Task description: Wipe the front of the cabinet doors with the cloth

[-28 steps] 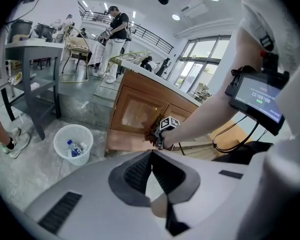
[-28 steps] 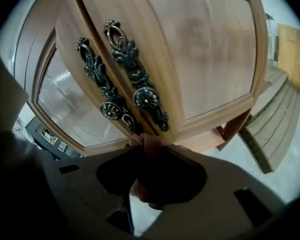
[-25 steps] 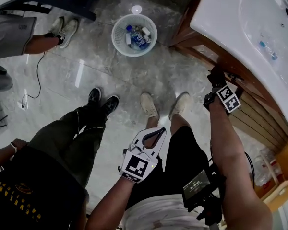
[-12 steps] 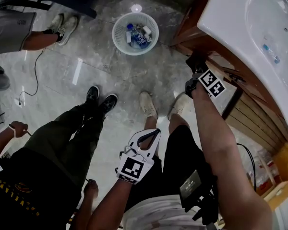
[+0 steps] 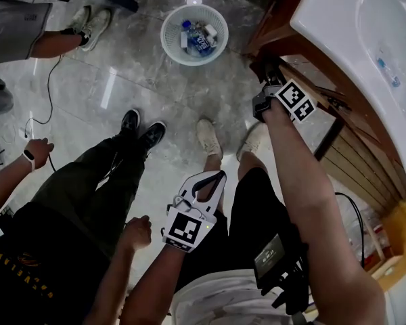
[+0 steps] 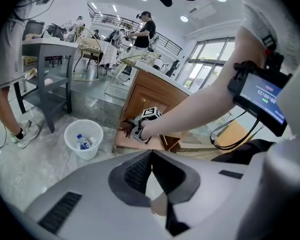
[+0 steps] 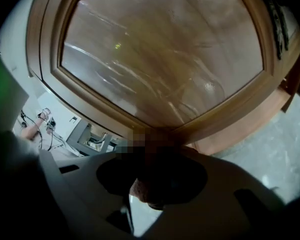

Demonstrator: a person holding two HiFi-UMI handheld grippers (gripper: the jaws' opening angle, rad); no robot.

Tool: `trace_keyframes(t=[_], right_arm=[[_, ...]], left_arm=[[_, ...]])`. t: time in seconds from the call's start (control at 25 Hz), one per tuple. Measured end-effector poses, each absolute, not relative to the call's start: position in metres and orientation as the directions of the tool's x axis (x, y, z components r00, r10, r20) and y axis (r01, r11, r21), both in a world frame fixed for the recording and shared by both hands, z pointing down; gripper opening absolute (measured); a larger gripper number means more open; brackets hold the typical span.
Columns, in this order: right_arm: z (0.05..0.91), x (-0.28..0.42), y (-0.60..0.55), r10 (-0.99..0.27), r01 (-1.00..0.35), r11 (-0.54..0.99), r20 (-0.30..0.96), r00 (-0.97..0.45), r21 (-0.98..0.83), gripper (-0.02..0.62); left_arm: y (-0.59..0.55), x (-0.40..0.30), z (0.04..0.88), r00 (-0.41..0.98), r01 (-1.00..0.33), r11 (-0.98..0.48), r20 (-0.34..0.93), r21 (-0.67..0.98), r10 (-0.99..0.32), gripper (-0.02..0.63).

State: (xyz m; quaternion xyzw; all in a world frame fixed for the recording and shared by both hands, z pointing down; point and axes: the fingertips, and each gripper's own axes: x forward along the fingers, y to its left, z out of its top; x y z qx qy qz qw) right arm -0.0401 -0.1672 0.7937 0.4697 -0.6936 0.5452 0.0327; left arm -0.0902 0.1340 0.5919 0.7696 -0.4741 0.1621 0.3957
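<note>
The wooden cabinet [image 5: 274,29] stands under a white basin at the right of the head view. My right gripper [image 5: 266,80] is pressed against its front near the left corner, shut on a dark brownish cloth [image 5: 260,66]. In the right gripper view the glossy door panel [image 7: 160,54] fills the frame, and the cloth [image 7: 147,191] is bunched between the jaws of my right gripper [image 7: 152,169]. My left gripper [image 5: 213,179] hangs low over the person's legs, shut and empty. From the left gripper view, its jaws [image 6: 151,154] meet, with the cloth [image 6: 126,129] and the cabinet [image 6: 150,91] beyond.
A white waste basket [image 5: 193,34] with bottles stands on the marble floor left of the cabinet. A bystander in dark trousers [image 5: 95,181] stands close at the left, a hand [image 5: 137,232] near my left arm. Another person's legs [image 5: 54,42] are at the upper left.
My right gripper has slid left and up along the cabinet front with the cloth. The left gripper has barely shifted. A bystander's hand has come in at the lower left.
</note>
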Motion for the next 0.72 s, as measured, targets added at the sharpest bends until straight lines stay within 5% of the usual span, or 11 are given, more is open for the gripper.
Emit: trace_keyframes(t=[0.36,0.72], right_arm=[[0.734,-0.05,-0.151,-0.59,-0.565,0.095,0.411,-0.695,-0.819,0.126],[0.675,0.006,-0.117,-0.602,-0.614,0.171,0.411,-0.684,-0.771,0.126]], left_arm=[[0.121,-0.084,0.575,0.521,-0.847,-0.284,0.593,0.45,-0.614,0.012],[0.116,-0.066,0.558,0.585,-0.81,-0.383,0.567,0.444,-0.58,0.012]])
